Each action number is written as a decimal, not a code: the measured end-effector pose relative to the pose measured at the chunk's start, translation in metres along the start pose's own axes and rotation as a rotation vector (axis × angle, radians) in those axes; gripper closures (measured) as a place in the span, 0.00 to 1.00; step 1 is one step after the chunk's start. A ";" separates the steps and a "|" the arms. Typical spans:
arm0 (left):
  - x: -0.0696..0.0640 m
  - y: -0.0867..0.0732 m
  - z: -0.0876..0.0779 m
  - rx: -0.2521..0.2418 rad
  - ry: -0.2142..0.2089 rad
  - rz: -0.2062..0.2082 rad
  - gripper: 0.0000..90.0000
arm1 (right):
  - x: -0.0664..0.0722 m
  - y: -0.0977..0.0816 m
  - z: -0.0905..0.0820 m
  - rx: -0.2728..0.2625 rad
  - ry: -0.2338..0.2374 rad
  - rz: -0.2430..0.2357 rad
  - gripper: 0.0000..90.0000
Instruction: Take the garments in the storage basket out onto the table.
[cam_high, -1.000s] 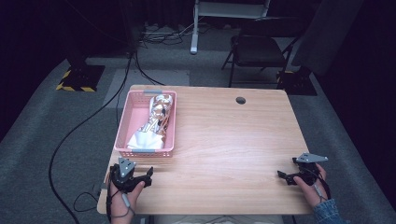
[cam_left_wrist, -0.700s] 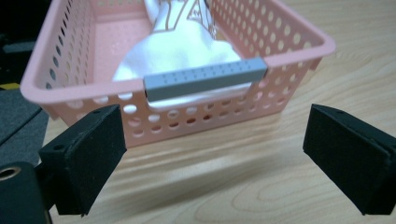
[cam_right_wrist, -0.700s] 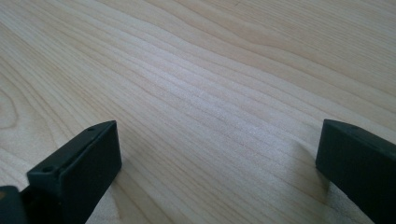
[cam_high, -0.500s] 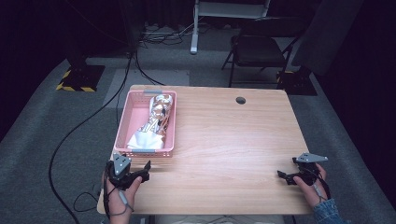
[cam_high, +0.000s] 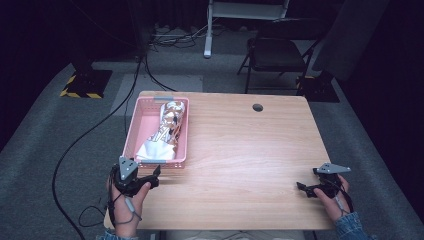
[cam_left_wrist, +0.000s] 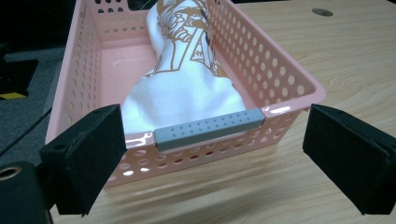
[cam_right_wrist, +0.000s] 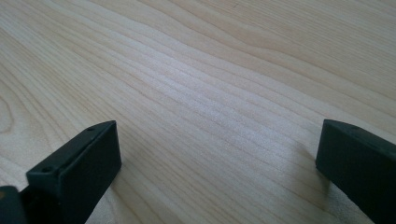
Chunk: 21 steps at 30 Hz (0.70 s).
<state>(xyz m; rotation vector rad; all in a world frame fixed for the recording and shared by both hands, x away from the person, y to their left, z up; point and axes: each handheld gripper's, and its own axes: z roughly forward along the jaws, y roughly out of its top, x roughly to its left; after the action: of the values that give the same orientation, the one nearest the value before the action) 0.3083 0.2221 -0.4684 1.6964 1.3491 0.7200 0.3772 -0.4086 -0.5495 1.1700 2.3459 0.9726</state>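
The right tongs hang low over the pale wooden surface, their black jaws spread wide apart, holding nothing.

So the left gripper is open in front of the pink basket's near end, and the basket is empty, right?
Not quite. The left gripper is open in front of the pink basket, but the basket is not empty: a white cloth with a gold pattern lies inside, as the left gripper view shows.
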 end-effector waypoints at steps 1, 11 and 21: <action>0.000 0.002 0.000 0.000 -0.002 0.001 0.06 | 0.000 0.000 0.000 0.000 0.000 0.000 0.00; 0.002 0.014 0.013 0.002 -0.020 -0.001 0.06 | 0.000 0.000 0.000 0.000 0.000 0.000 0.00; 0.000 0.031 0.023 -0.004 -0.027 0.018 0.06 | 0.000 0.000 0.000 0.000 0.000 0.000 0.00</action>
<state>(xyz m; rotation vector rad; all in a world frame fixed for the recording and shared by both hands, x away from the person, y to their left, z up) 0.3427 0.2141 -0.4526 1.7112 1.3141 0.7068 0.3772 -0.4087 -0.5495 1.1695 2.3460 0.9722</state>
